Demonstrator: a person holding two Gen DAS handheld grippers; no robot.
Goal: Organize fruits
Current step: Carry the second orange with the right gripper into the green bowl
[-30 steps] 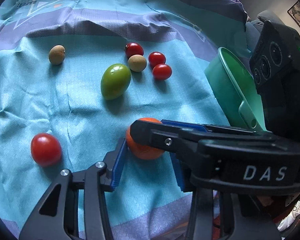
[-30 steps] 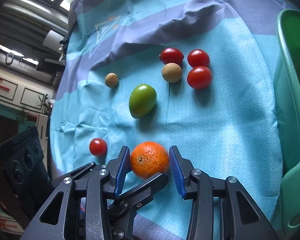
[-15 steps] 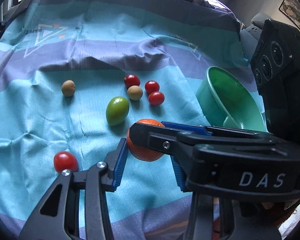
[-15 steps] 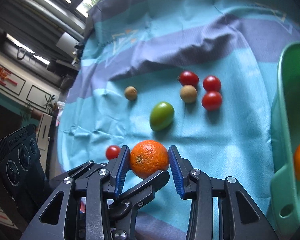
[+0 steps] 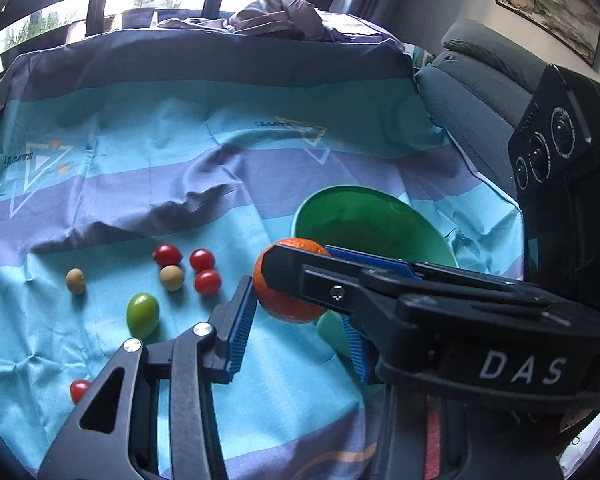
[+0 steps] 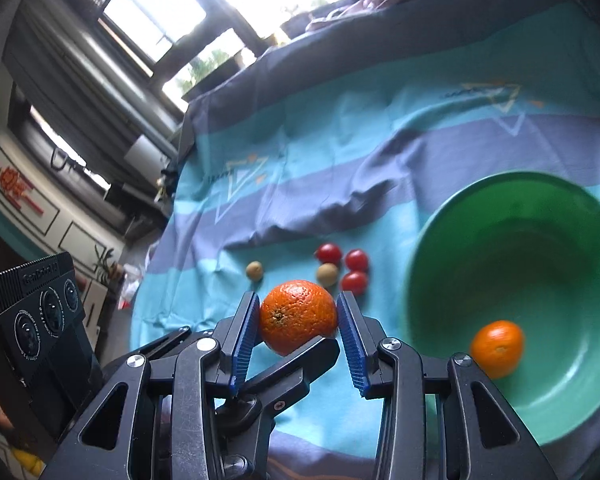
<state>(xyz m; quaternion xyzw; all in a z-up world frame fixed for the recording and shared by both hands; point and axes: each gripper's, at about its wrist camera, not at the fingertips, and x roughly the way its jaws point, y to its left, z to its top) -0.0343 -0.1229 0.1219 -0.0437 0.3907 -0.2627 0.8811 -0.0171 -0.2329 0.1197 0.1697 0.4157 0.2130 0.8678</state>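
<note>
An orange (image 6: 298, 316) is clamped between blue pads and held well above the cloth; it also shows in the left wrist view (image 5: 288, 300). My right gripper (image 6: 298, 334) is shut on it. My left gripper (image 5: 296, 320) sits at the same orange, its left pad (image 5: 240, 324) touching the fruit, its right finger hidden behind the other gripper. A green bowl (image 6: 515, 200) to the right holds a second orange (image 6: 496, 347). On the cloth lie three red tomatoes (image 5: 202, 268), two brown longans (image 5: 171, 277), a green fruit (image 5: 142, 315) and another tomato (image 5: 79, 389).
The striped blue and purple cloth (image 5: 140, 152) covers the table, with a raised fold (image 5: 172, 204) behind the fruits. A grey sofa (image 5: 479, 92) stands at the right. Windows lie beyond the far edge.
The orange has been lifted off the cloth and carried up and right toward the green bowl. Both views rose, so the fruits look smaller and the bowl's inside with the second orange shows.
</note>
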